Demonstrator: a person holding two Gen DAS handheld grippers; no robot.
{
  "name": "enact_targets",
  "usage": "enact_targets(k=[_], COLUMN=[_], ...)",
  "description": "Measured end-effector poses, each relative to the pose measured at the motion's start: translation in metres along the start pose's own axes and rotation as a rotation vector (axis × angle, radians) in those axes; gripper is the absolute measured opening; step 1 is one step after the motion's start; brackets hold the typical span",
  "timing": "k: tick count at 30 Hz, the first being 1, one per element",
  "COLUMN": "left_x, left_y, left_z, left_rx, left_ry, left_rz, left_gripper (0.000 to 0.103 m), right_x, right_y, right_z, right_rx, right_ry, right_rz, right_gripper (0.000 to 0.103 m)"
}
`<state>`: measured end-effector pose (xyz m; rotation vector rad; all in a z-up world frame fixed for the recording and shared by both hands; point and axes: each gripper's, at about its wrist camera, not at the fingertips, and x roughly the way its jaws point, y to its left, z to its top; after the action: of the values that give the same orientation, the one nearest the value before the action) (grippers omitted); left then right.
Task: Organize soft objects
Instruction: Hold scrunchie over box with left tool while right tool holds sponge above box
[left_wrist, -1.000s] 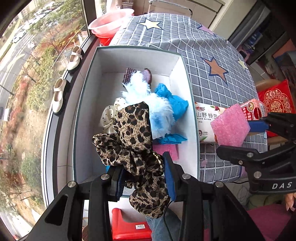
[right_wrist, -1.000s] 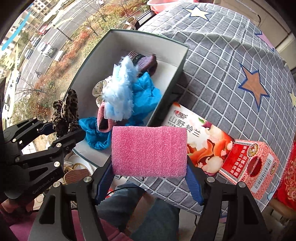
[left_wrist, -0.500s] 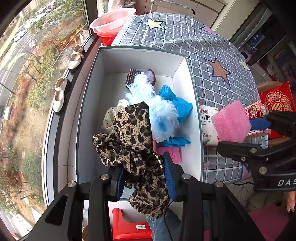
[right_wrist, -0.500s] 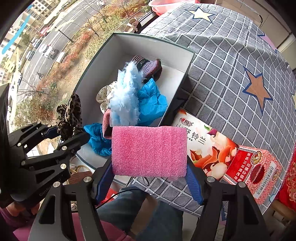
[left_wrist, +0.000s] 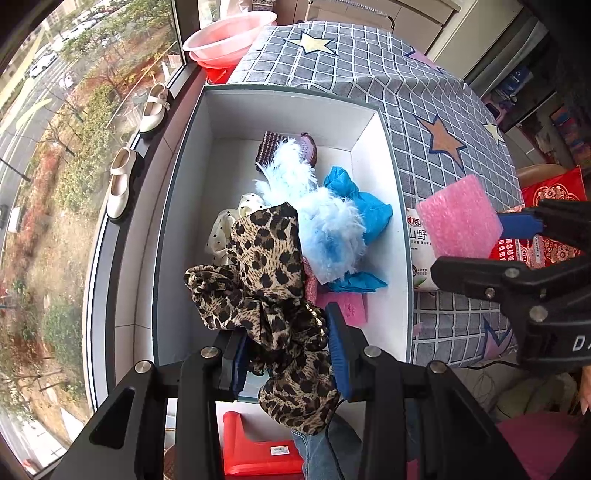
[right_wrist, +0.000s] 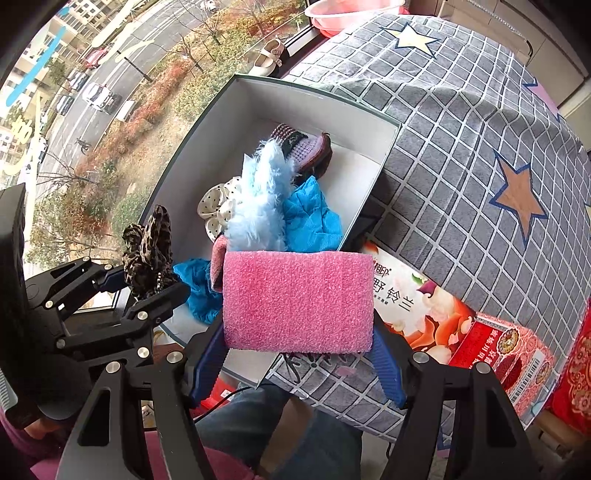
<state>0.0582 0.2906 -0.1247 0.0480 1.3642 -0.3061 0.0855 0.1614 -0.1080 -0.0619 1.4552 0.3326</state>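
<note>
Nearest the left wrist camera, we see the left gripper (left_wrist: 288, 350) clamped on a leopard-print scrunchie (left_wrist: 266, 280), its blue pads pressing the bunched fabric from both sides while loose folds spill above and below the fingers. We hold it over the near end of an open white box (left_wrist: 184, 206). In the right wrist view, the right gripper (right_wrist: 297, 354) is clamped on a pink foam sponge (right_wrist: 297, 301), one blue pad against each short edge, the sponge held flat across the gap. It hangs just past the box's near right corner, above the edge of the bench (right_wrist: 461, 122), which is covered in a grey checked cloth with stars.

Inside the box, from near to far, we find a second pink sponge (left_wrist: 347, 308) lying flat on the floor of the box, a crumpled blue cloth (left_wrist: 364, 212), a pale blue fluffy piece (left_wrist: 321, 221) heaped on top, a cream polka-dot scrunchie (left_wrist: 221, 229) toward the left wall, and a dark purple knitted item (left_wrist: 295, 146) near the far wall.

Beside the box on the bench lie a flat printed packet (right_wrist: 406, 295) and a red carton (right_wrist: 498, 350). Beyond the bench's far end sits a pink basin (left_wrist: 229, 37), and a pair of cream shoes (left_wrist: 136, 147) rests on the window ledge.
</note>
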Motion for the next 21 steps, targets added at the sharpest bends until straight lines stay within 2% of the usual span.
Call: enact_targets(k=[21], left_x=[0.006], left_y=[0.004], left_z=[0.012], left_rx=[-0.025], left_ry=[0.005], left_rz=[0.033], left_gripper=[0.041], right_x=[-0.003], right_y=[-0.001], right_z=[0.029], right_rx=[-0.030], right_ry=[-0.030], right_rz=[0.003], right_gripper=[0.072])
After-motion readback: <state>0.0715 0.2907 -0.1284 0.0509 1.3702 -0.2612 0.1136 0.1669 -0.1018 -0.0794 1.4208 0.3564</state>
